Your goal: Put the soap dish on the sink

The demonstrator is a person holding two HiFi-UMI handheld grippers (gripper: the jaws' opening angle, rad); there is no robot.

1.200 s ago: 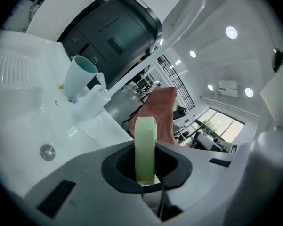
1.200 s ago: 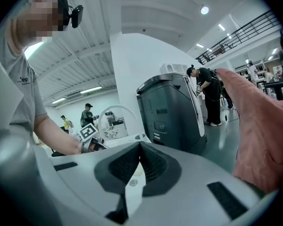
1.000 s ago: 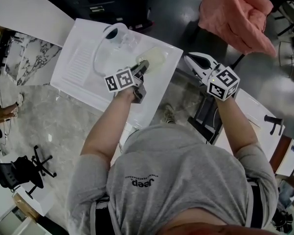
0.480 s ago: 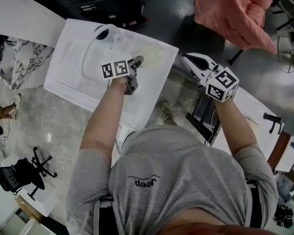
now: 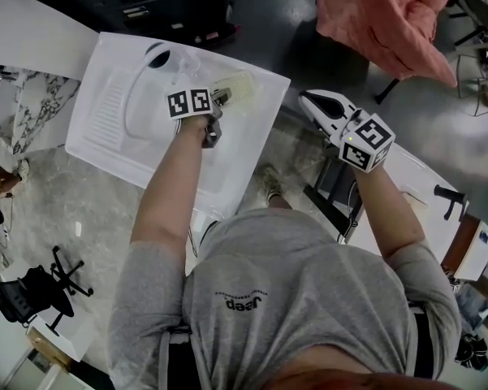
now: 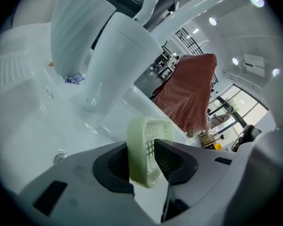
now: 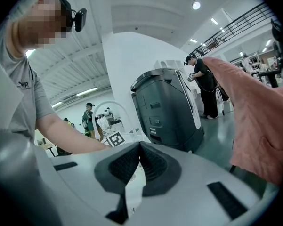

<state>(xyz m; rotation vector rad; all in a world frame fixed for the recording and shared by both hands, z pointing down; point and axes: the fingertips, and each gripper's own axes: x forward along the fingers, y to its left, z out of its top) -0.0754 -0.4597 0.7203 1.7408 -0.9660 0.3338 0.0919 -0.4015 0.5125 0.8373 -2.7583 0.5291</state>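
Grey hall floor all round, white sink unit below me, pink cloth hanging off to the far right. Step in hand: the set-down and let-go. Left tongs reach over the sink's flat ledge just right of the faucet, and the soap dish is there, pale yellow-green, grid side showing, standing on edge between the pads. The jaws have just been opening, so the left tongs are released, pads slack round the dish, not pinching it. I can't tell if its lower rim already rests fully on the ledge, but it looks down. Right tongs are clenched on nothing, held out to the side, well apart from the sink. Next move as I judge it: back the left tongs straight out along their own line so neither pad catches the rim, and check the dish tips flat and doesn't slide into the basin. Against a second ago: the left tongs were clamped on the dish and higher, nearer the sink's middle; now they're lower and further toward the faucet end. Right tongs about the same.
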